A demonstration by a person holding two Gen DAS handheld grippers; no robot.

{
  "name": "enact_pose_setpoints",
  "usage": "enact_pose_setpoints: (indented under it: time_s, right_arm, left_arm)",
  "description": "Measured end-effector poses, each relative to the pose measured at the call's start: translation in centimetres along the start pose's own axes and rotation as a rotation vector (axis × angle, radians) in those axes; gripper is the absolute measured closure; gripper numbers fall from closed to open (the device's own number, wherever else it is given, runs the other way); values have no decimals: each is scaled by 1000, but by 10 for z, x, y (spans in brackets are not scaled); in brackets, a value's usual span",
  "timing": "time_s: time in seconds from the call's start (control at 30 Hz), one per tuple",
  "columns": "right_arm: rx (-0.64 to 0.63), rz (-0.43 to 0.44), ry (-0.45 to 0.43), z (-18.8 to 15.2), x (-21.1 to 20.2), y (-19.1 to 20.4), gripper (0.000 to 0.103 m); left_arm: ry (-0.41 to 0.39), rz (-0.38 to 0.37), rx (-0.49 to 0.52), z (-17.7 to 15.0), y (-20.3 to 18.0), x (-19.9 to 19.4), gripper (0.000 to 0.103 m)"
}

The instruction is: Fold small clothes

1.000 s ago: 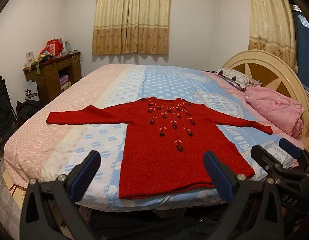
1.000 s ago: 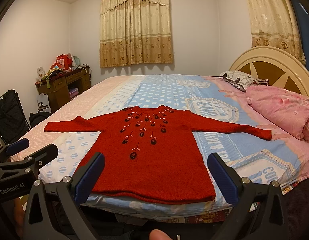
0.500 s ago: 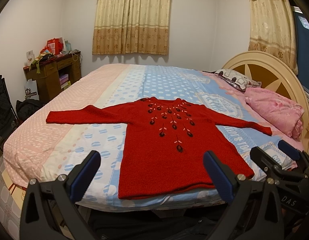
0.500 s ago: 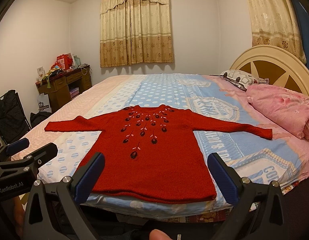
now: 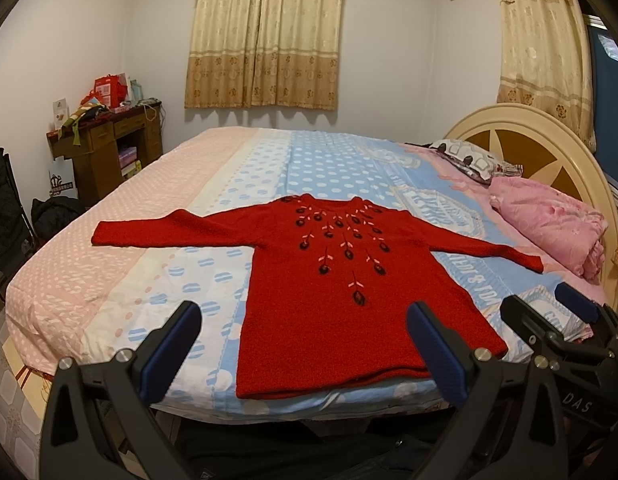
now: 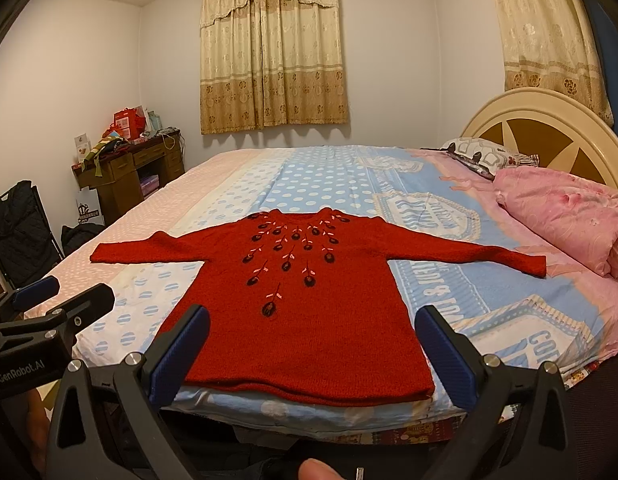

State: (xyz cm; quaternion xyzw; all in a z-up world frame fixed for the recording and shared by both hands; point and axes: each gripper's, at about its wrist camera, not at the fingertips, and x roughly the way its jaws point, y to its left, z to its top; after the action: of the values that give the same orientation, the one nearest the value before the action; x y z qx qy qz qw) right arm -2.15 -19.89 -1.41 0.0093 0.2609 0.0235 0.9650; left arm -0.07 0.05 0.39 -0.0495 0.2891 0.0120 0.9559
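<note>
A small red knitted sweater [image 5: 329, 292] [image 6: 305, 312] with dark embroidered flowers lies flat on the bed, front up, both sleeves spread sideways and hem toward me. My left gripper [image 5: 303, 344] hovers open just short of the hem, with nothing between its blue pads. Level with it on the right, my right gripper [image 6: 311, 348] is also open and empty, before the hem. Each gripper shows at the edge of the other's view: the right gripper [image 5: 565, 328], the left gripper [image 6: 49, 312].
The bed [image 5: 237, 168] has a pink and blue dotted sheet. A folded pink quilt [image 5: 549, 220] and a patterned pillow [image 5: 469, 160] lie by the cream headboard [image 5: 529, 136] on the right. A cluttered wooden desk [image 5: 105, 152] and black bags [image 5: 5, 208] stand left of the bed.
Both views have shifted only slightly; the sweater lies unchanged and both grippers stay open.
</note>
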Motion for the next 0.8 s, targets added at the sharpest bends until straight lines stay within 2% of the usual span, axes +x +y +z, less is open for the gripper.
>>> enact_pose_setpoints:
  time_s: [0.8]
  right_arm:
    - [7,11,10,-3,2,3,1]
  left_arm:
    - [9,-10,2,3,-6,3,0]
